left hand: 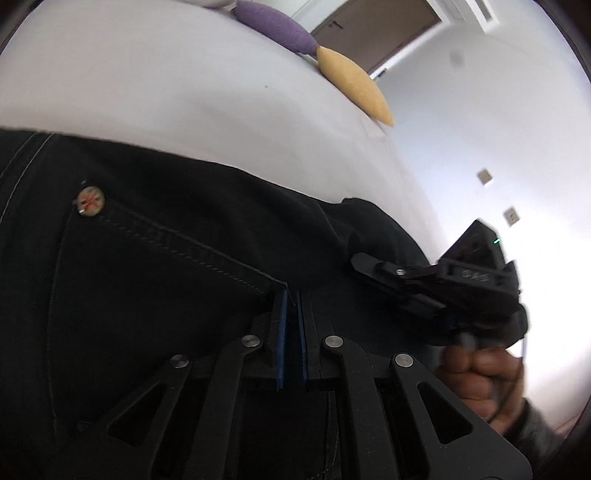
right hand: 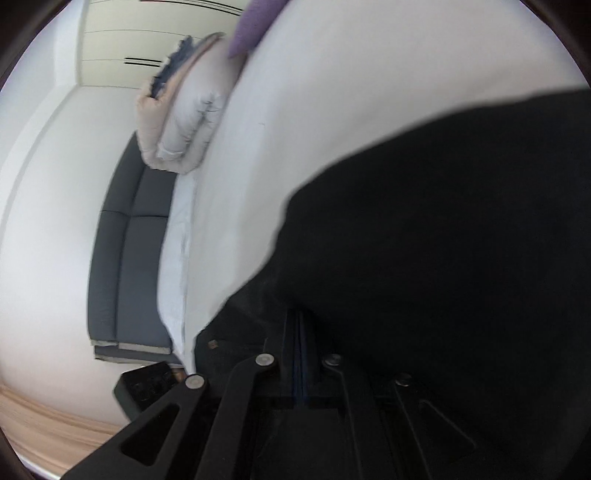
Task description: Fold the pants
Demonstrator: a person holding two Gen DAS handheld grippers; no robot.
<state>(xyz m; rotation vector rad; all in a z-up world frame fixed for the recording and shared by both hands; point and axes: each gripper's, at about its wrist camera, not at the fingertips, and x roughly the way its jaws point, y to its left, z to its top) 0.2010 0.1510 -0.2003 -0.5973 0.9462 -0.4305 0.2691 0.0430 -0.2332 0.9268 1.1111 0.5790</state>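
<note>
Black pants (left hand: pixel 155 266) with a back pocket and a pale button (left hand: pixel 90 201) lie on a white bed (left hand: pixel 177 92). My left gripper (left hand: pixel 291 299) is shut on the pants fabric by the pocket corner, blue pads nearly together. My right gripper (left hand: pixel 364 264) shows in the left wrist view to the right, its fingers shut on the pants' edge, held by a hand (left hand: pixel 480 373). In the right wrist view the pants (right hand: pixel 443 240) fill the right side, and the right gripper (right hand: pixel 301 325) is shut on the dark fabric.
A purple cushion (left hand: pixel 275 24) and a yellow cushion (left hand: pixel 351 85) lie at the bed's far edge. A folded white duvet (right hand: pixel 184 110) lies on the bed. A dark grey sofa (right hand: pixel 125 251) stands by the wall. A door (left hand: pixel 373 29) is beyond.
</note>
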